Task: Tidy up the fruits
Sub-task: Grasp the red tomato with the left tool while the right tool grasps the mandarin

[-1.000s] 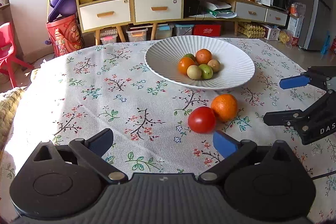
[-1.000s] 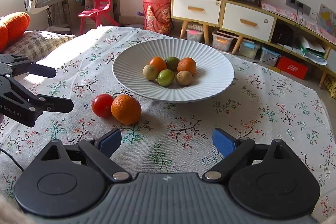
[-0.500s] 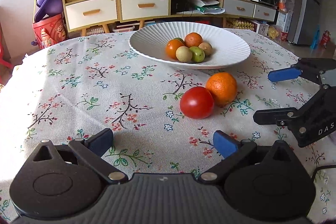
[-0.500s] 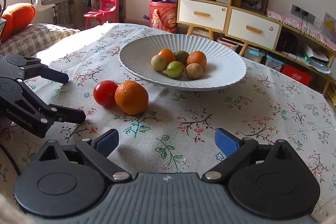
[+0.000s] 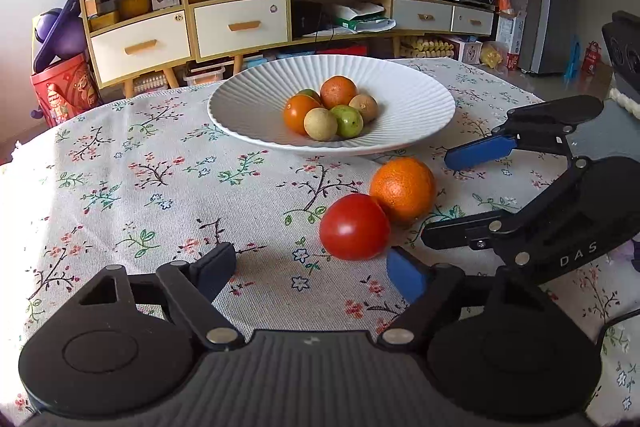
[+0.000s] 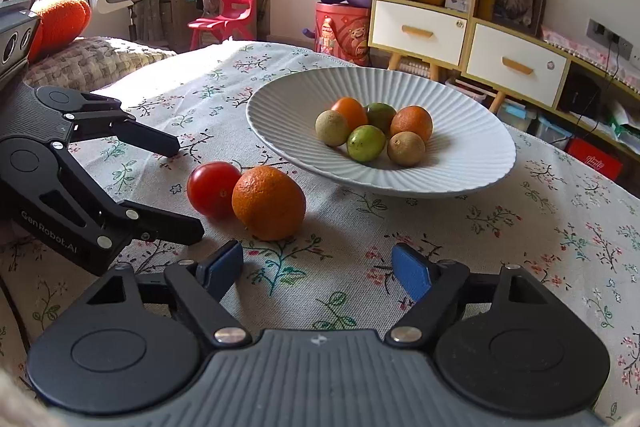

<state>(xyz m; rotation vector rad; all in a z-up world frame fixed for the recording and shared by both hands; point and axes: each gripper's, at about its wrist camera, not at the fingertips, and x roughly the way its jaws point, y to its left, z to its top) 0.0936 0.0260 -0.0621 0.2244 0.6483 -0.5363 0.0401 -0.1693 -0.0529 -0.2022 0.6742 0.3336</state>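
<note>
A red tomato [image 5: 354,227] and an orange [image 5: 402,189] lie touching on the flowered tablecloth, just in front of a white ribbed plate [image 5: 248,99] that holds several small fruits. My left gripper [image 5: 310,269] is low over the cloth with its jaws closing and nothing between them; the tomato sits just ahead of its right finger. In the right wrist view the orange [image 6: 268,203] and tomato [image 6: 212,189] lie ahead and to the left of my right gripper [image 6: 318,269], whose jaws are also closing on nothing. The left gripper [image 6: 182,187] faces the tomato from the left there.
The plate [image 6: 480,163] stands behind the loose fruits. My right gripper [image 5: 452,193] reaches in from the right beside the orange. Past the table's far edge are a drawer cabinet [image 5: 240,25], a red chair [image 6: 232,7] and a woven cushion [image 6: 92,61].
Both grippers have come lower and closer to the tomato and orange, which now look bigger. The jaws of both have narrowed. The fruits have not moved.
</note>
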